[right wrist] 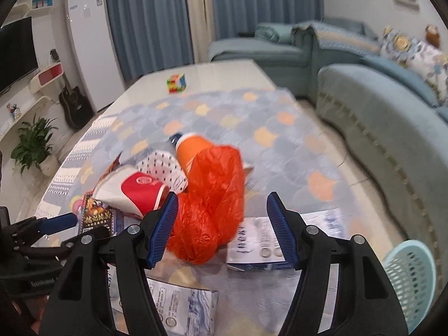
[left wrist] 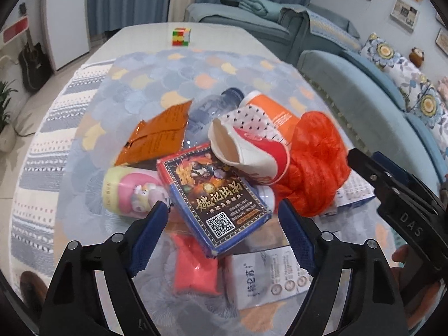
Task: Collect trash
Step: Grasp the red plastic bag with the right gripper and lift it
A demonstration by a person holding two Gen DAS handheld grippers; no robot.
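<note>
Left gripper [left wrist: 224, 218]: fingers spread wide, gripping nothing; hovering over a dark card box, its lower end lying in the gap between the blue pads, no pad seen pressing on it.
Right gripper [right wrist: 222, 224]: fingers apart at a medium-wide span, gripping nothing; crumpled orange-red plastic bag lying in the gap, close against the left pad, contact too blurred to tell.
Card box [left wrist: 214, 198]: dark printed box with a blue edge and a QR code, tilted, resting on other litter at the middle of the heap.
Plastic bag [right wrist: 212, 204]: bunched up at the right side of the heap, beside a squashed red-and-white paper cup [left wrist: 249, 151].
Other trash: orange foil packet [left wrist: 156, 137], pink-and-yellow tube [left wrist: 131, 193], orange cup [left wrist: 274, 112], clear bottle [left wrist: 212, 106], small red pouch [left wrist: 196, 268], white leaflet box [left wrist: 268, 277], all heaped together.
Tabletop [left wrist: 145, 64]: covered with a blue scale-patterned cloth; puzzle cube [left wrist: 181, 36] well apart at the far end.
Basket [right wrist: 410, 277]: pale turquoise, slotted, off the table's right edge, low in the right wrist view.
Surroundings: teal sofa [right wrist: 378, 117] to the right, curtains behind.
</note>
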